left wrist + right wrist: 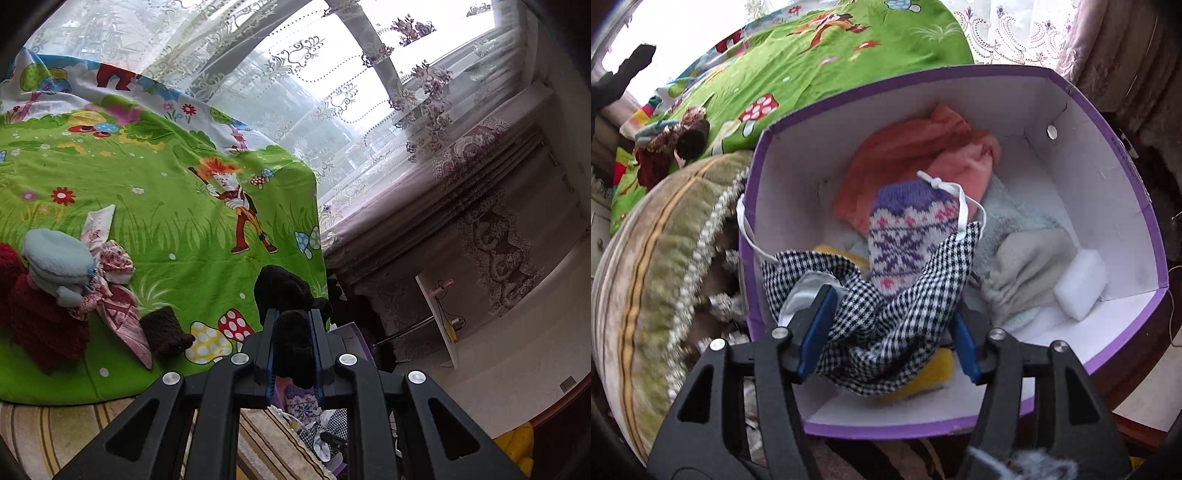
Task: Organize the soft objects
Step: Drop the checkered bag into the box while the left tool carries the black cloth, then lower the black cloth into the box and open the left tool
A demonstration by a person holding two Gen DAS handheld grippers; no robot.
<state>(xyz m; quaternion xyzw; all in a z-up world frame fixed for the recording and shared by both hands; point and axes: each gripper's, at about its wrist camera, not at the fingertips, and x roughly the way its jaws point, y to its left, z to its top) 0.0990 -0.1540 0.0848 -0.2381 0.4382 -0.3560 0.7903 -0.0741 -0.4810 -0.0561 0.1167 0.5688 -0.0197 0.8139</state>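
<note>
The left claw [291,314] is clamped on a black fuzzy item [288,295], possibly a sock or glove, the fur too dark to tell. Its long axis runs along the fingers, from 6 o'clock up to 12 o'clock, and its free end bulges past the fingertips over the edge of a bed under a green cartoon sheet [166,192]. At 9 o'clock on that sheet sits a small heap: a dark red knit [40,321], a pale blue fleece piece [59,262], a pink-and-white patterned cloth [118,295] and a brown piece [164,330].

The right claw [890,314] stands wide, pointing down into a purple-edged box [1152,236] beside the bed. A black-and-white checked face mask [886,325] lies draped between its blue pads [816,332], sagging loose; its long axis runs from 8 o'clock to 2 o'clock, with white ear loops trailing at both ends. Beneath it a purple-and-white knitted sock [905,229] points to 12 o'clock, with an orange cloth [923,155] beyond, pale fleece [1027,258] at 3 o'clock and a white sponge [1080,288] against the wall.
</note>
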